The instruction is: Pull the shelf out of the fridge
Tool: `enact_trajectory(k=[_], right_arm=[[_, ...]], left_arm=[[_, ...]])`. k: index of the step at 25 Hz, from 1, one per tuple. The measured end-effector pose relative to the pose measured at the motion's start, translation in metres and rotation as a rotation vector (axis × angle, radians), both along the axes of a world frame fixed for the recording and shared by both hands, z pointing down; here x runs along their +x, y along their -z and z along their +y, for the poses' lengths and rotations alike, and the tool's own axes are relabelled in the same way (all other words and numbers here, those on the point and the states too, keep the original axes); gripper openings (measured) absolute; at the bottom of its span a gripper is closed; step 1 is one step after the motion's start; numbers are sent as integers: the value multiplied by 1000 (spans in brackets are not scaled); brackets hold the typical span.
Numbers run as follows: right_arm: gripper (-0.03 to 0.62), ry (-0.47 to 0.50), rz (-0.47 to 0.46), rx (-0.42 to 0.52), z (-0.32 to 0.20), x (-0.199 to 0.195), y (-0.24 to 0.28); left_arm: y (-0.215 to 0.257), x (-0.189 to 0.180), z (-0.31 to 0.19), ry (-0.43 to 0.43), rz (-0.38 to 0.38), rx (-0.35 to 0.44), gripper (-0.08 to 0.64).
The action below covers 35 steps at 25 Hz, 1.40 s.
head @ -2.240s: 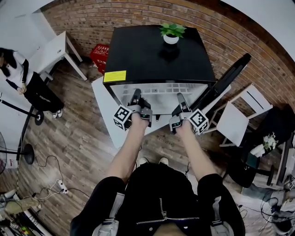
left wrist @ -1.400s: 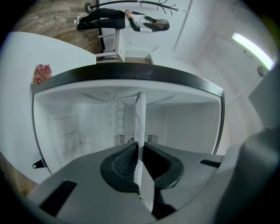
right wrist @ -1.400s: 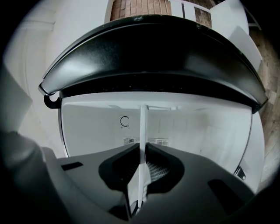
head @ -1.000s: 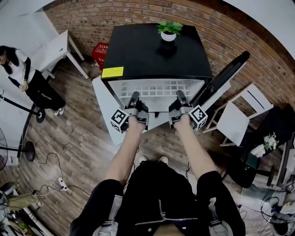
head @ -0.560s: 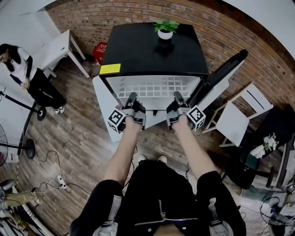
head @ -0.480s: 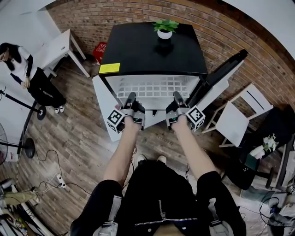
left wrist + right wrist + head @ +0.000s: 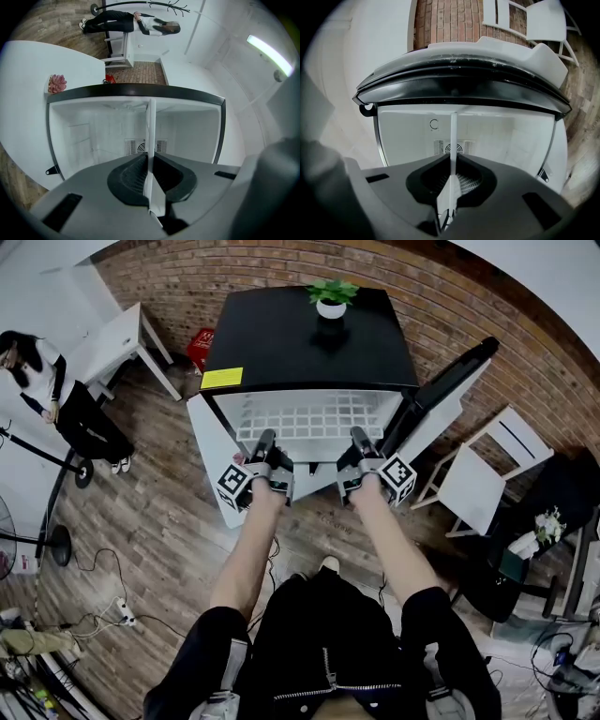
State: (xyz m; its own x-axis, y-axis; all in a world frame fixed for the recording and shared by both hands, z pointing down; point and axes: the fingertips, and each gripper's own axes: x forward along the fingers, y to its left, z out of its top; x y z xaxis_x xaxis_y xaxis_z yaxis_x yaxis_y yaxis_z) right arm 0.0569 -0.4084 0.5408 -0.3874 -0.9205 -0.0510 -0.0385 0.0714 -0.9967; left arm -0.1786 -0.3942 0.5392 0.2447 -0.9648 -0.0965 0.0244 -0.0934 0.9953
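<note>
**A:** Shelf (image 7: 314, 420) first. Where is it?

**B:** Part-way out of the fridge (image 7: 309, 334). In the head view its white wire grid lies level and juts from the open front. The door (image 7: 450, 381) is swung wide at the right.

**A:** And the grip?

**B:** Both hands have it. The left gripper (image 7: 265, 440) has its jaws nearly closed on the thin front edge, toward the shelf's left side. The right gripper (image 7: 357, 437) is clamped the same way toward the right side. Each gripper view shows that edge as a narrow white strip pinched between the jaws, with the bare white inside of the fridge behind it.

**A:** So which step is this?

**B:** The pull itself, I'd judge. The grasp is made and the shelf is partly drawn, but it isn't free yet. How much of it remains inside I cannot tell.

**A:** What does the next move call for?

**B:** An even draw toward the person, with both hands together and level, so the shelf doesn't skew and jam against the side walls. As the back edge nears the opening, the weight will likely come onto the jaws. A thin edge held like this could tip down, so the grip must hold firm.
</note>
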Motion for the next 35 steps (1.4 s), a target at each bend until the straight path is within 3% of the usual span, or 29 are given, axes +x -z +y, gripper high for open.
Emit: enact_trajectory(k=[14, 35], right_arm=[[18, -20, 1, 3, 15, 2, 1], [20, -16, 2, 8, 54, 5, 2]], left_arm=[[1, 3, 12, -57, -2, 17, 38], [4, 6, 53, -62, -9, 26, 38]])
